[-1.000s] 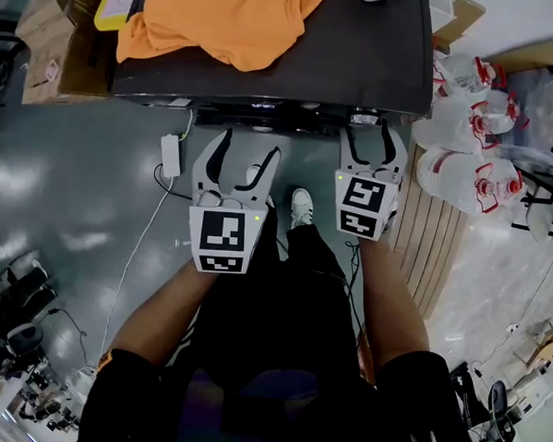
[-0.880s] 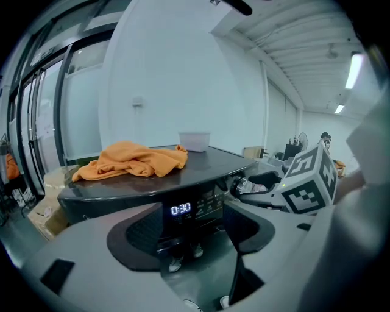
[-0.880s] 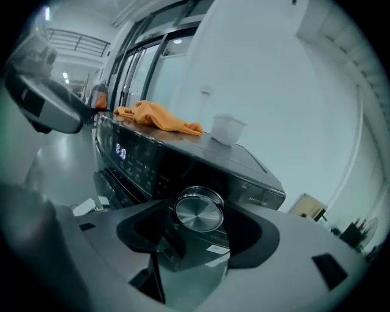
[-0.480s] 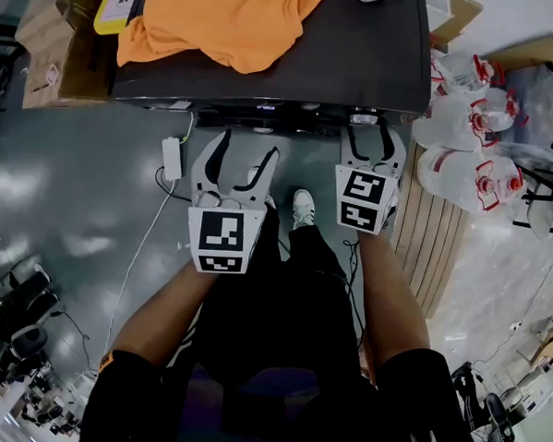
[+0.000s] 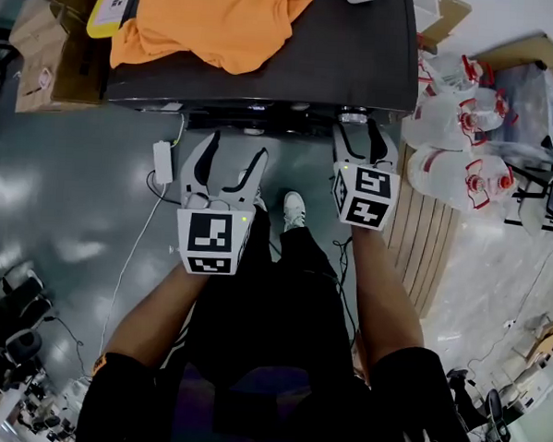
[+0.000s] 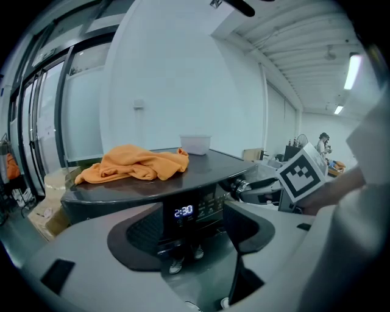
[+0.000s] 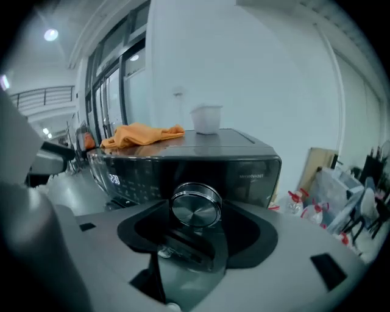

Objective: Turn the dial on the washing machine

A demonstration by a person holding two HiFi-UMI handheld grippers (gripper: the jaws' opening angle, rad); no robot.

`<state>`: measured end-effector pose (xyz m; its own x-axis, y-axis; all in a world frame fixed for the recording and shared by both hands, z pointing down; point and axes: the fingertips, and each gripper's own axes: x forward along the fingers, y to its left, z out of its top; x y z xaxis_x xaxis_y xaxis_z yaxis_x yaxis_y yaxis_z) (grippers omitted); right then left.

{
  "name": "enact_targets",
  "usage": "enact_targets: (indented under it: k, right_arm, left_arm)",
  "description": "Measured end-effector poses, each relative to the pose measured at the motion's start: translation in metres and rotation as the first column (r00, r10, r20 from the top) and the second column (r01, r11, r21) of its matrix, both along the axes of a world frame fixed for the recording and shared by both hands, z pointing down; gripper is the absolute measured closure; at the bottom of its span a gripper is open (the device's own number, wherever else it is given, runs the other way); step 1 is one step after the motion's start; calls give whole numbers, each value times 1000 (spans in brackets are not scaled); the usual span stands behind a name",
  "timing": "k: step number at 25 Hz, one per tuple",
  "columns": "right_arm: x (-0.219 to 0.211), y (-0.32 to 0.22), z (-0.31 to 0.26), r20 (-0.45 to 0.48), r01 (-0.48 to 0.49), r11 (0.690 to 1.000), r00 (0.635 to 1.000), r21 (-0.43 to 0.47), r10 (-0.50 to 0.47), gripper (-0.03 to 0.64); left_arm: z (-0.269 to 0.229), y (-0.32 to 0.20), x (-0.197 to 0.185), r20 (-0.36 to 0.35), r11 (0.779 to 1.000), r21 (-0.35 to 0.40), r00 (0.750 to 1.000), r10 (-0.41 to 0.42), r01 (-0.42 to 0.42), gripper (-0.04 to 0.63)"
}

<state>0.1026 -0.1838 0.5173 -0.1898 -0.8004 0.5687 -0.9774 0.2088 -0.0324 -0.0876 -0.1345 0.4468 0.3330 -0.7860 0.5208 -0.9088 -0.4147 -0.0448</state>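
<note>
Dial [image 7: 196,207]: round, chrome-rimmed, brushed metal face, mounted on the dark front panel of the washing machine [image 5: 359,53], toward the right end of that panel. Seen head-on in the right gripper view, caught between the two jaws of the right gripper [image 5: 360,132]. Jaws spread wide yet filled by the dial, pads up against its rim on either side with no gap visible, so pinching it. In the head view, tips of that gripper right at the machine's front edge.

Left gripper [image 5: 236,147]: jaws spread, nothing between them, held just short of the machine's front and apart from it. Through the gap in the left gripper view, lit display [image 6: 183,211] on the panel reading 2:30, to the left of the dial.

On the machine's flat dark top: crumpled orange cloth [image 5: 213,23] toward the left, clear plastic tub [image 7: 206,119] farther back toward the right, the two well apart.

Grey glossy floor [image 5: 66,186] below, with a white power adapter [image 5: 162,161] and its cable lying near the machine's left front. Clear bottles with red caps [image 5: 457,123] clustered to the right of the machine. Light shoe [image 5: 295,207] of the person on the floor between the two grippers.
</note>
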Motion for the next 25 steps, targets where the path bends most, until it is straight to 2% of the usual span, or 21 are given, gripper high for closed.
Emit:
enact_targets:
  k: [2, 6, 9, 12, 15, 17, 21, 25]
  right_arm:
    - [-4, 3, -4, -126, 37, 999, 991, 24, -33, 333]
    - [-10, 5, -11, -326, 99, 993, 942, 56, -76, 327]
    - [-12, 3, -10, -398, 123, 991, 913, 59, -90, 327]
    - [-11, -1, -6, -414, 120, 992, 906, 43, -91, 328]
    - [-10, -2, -3, -370, 101, 994, 925, 31, -83, 344]
    - [-9, -2, -3, -302, 77, 997, 951, 28, -65, 345]
    - [-5, -2, 0, -106, 21, 1000, 994, 2, -21, 344]
    - [0, -3, 0, 86, -10, 1000, 996, -24, 12, 342]
  left_arm:
    - [-1, 0, -1, 1, 1000, 3, 1000, -4, 4, 294]
    - [-3, 0, -2, -3, 1000, 5, 1000, -11, 11, 295]
    - [-2, 1, -2, -2, 1000, 4, 1000, -15, 15, 295]
    - [-2, 2, -4, 0, 1000, 2, 1000, -20, 20, 295]
    - [-1, 4, -7, 0, 1000, 0, 1000, -26, 26, 295]
    - [-1, 5, -8, -1, 1000, 0, 1000, -29, 29, 295]
    - [0, 5, -11, -9, 999, -5, 999, -35, 35, 295]
    - [-1, 3, -9, -17, 999, -10, 999, -35, 35, 294]
